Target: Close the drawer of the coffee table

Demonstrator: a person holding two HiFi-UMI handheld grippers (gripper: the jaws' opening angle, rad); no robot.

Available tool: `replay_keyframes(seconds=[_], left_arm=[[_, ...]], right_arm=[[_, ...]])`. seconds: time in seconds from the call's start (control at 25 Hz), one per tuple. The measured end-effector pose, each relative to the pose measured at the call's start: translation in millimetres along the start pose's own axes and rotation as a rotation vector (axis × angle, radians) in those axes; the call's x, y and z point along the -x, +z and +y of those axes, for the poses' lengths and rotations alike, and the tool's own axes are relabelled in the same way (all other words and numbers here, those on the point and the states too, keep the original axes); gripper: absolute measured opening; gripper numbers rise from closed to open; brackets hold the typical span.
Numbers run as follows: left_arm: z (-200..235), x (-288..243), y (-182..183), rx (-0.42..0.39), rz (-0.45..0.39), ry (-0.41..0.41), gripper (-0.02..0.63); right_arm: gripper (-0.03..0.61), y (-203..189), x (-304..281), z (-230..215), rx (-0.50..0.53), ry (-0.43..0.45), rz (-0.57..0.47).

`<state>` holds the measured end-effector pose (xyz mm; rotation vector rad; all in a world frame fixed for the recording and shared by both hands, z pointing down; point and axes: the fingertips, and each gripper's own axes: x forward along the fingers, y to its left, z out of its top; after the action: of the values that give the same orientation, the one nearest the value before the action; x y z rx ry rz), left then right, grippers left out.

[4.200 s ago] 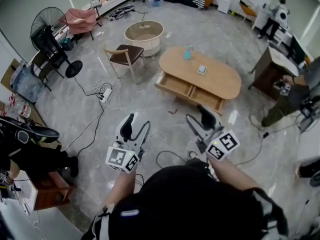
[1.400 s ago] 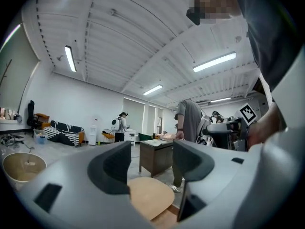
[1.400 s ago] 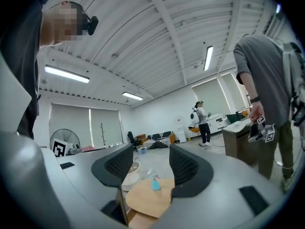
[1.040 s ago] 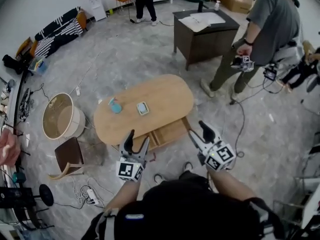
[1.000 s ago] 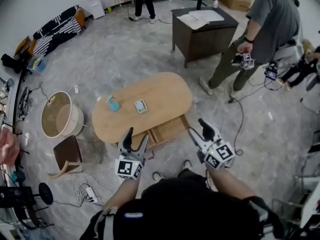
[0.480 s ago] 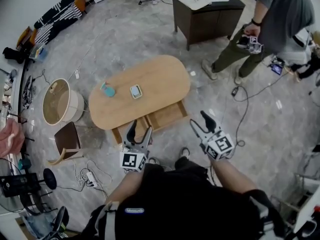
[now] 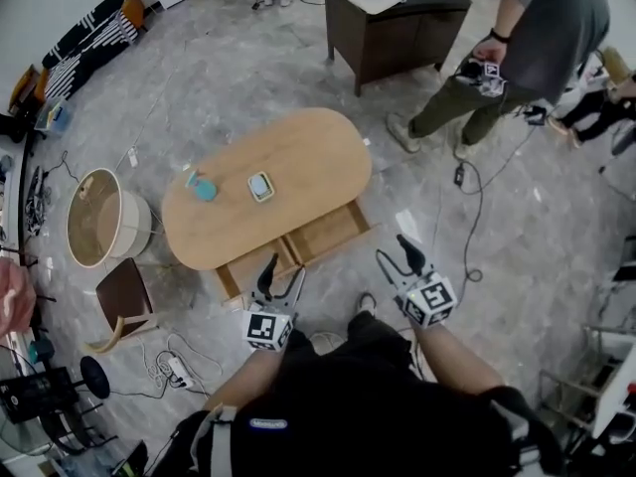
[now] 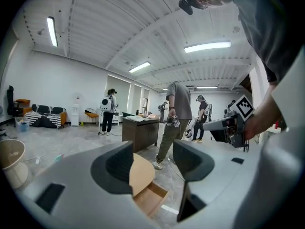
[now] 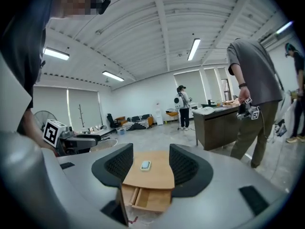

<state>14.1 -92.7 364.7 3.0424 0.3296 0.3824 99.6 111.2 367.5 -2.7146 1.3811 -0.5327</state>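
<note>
An oval wooden coffee table [image 7: 288,167] stands on the grey floor ahead of me, and two side-by-side drawers hang open from its near side: one on the right [image 7: 326,232] and one on the left [image 7: 248,264]. The open drawers [image 9: 147,198] also show between my right jaws. My left gripper [image 7: 280,277] floats open just in front of the left drawer, touching nothing. Held open in the air, my right gripper [image 7: 396,253] sits to the right of the right drawer. Both are empty.
On the tabletop lie a teal object [image 7: 203,188] and a small white-rimmed box [image 7: 260,186]. A round tub [image 7: 99,229] and a brown chair [image 7: 121,296] stand at the left. Behind are a dark desk [image 7: 393,13] and a standing person [image 7: 532,48]. Cables [image 7: 465,217] cross the floor.
The table and its open drawers have drawn closer and shifted toward the middle of the head view as I walked up. Both grippers stay open and held in front of me.
</note>
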Motion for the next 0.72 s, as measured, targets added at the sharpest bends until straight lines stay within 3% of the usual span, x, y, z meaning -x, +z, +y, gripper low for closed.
replay_keyframes(seconds=[0.16,0.48,0.6,0.72], left_arm=[[9.0,-4.5,-49.8,-0.054,0.076,-0.088,0.261],[-25.5,-29.7,-146.4,-0.028,0.169,-0.162,0.259],[-35.4,-45.9,-187.5,0.024,0.219,-0.16,0.259],[-45.5,-59.2,-231.0,0.002,0.258,-0.181,0.259]], right_arm=[[0.213,-45.9,-25.5,-2.4,-0.062,-0.081,0.048],[0.213,-154.8,-69.6,-25.8,-0.168,-0.152,0.139],[0.213,-197.6,-81.7,-39.9,-0.177,-0.16,0.191],[0.213,-240.1,-82.2,-59.7,-0.246,-0.198,0.223]])
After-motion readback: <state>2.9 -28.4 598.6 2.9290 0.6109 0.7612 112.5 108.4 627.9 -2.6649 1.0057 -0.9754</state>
